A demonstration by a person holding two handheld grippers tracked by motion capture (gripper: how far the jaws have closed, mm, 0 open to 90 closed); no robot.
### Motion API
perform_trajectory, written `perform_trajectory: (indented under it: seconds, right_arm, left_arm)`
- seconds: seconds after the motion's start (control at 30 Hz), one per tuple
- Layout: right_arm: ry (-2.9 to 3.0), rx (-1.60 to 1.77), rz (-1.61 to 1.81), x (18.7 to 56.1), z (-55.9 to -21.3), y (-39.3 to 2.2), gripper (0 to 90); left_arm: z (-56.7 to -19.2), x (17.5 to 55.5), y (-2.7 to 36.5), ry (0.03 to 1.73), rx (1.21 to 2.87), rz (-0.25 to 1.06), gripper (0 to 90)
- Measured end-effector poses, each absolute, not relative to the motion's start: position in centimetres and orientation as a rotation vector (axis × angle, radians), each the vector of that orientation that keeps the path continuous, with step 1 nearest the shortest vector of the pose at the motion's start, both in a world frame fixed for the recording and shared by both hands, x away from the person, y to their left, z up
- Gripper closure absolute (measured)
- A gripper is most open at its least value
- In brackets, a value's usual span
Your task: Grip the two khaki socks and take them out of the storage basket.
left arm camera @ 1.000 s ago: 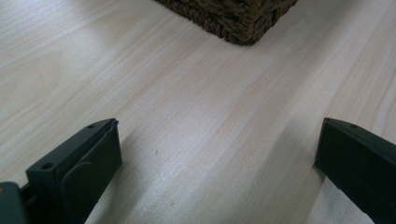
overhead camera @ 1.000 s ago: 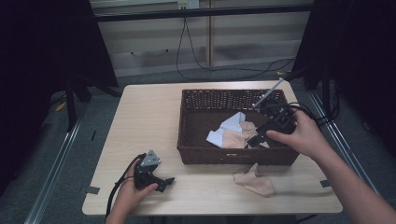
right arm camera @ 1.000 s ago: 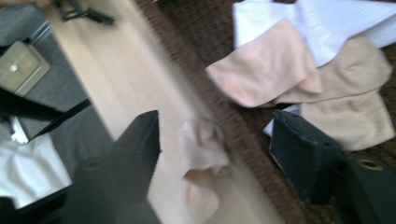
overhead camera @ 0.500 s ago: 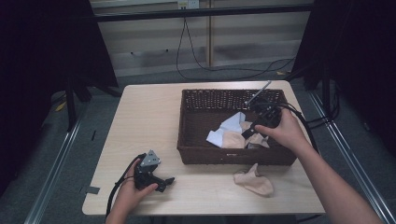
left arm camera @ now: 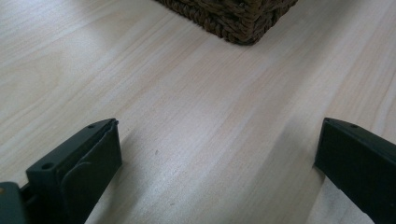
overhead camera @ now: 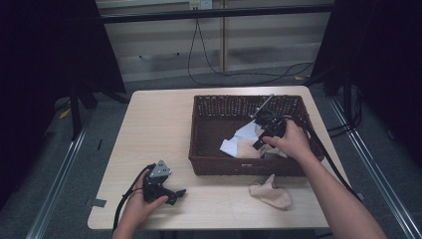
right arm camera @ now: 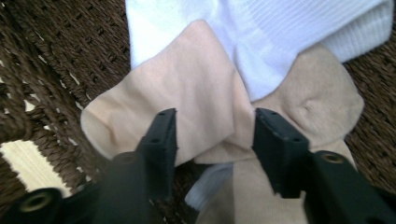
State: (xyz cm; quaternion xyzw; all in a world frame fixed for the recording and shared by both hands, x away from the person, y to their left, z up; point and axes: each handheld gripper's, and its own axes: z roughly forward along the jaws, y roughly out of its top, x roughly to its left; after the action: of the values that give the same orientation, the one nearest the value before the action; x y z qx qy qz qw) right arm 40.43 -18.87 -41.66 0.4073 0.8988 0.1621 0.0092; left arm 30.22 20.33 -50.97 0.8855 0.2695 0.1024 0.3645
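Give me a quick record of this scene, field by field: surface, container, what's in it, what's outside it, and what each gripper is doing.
surface: light wooden table
container: dark wicker basket on the table's right half
in basket: beige sock overlapping a white sock
outside basket: another beige sock on the table in front of it
left gripper: open, low over bare table
right gripper: in the basket, jaws apart astride a fold of the beige sock

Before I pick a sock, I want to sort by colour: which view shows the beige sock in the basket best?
The right gripper view: the beige sock lies large and sharp between the open jaws. The high view shows it small, partly behind the hand. The left gripper view shows table and a basket corner.
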Motion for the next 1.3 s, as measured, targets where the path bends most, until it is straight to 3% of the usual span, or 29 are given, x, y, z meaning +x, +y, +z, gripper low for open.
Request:
perform_trajectory:
  seconds: [0.17, 0.4, 0.5, 1.3]
  right_arm:
    - [2.814, 1.256, 0.494, 41.0, -42.2, -18.8, 64.3]
    - [2.856, 1.283, 0.452, 41.3, -43.0, -18.6, 72.9]
    - [2.883, 1.264, 0.448, 41.2, -43.0, -18.6, 86.6]
    - [2.849, 1.229, 0.554, 38.0, -34.3, -20.7, 87.3]
  left_arm:
    - [-51.0, 30.2, 20.3, 0.694, 2.277, 0.263, 0.0]
    - [-51.0, 30.2, 20.3, 0.695, 2.277, 0.264, 0.0]
    - [-51.0, 30.2, 20.3, 0.695, 2.278, 0.264, 0.0]
    - [-51.0, 30.2, 20.3, 0.692, 2.282, 0.265, 0.0]
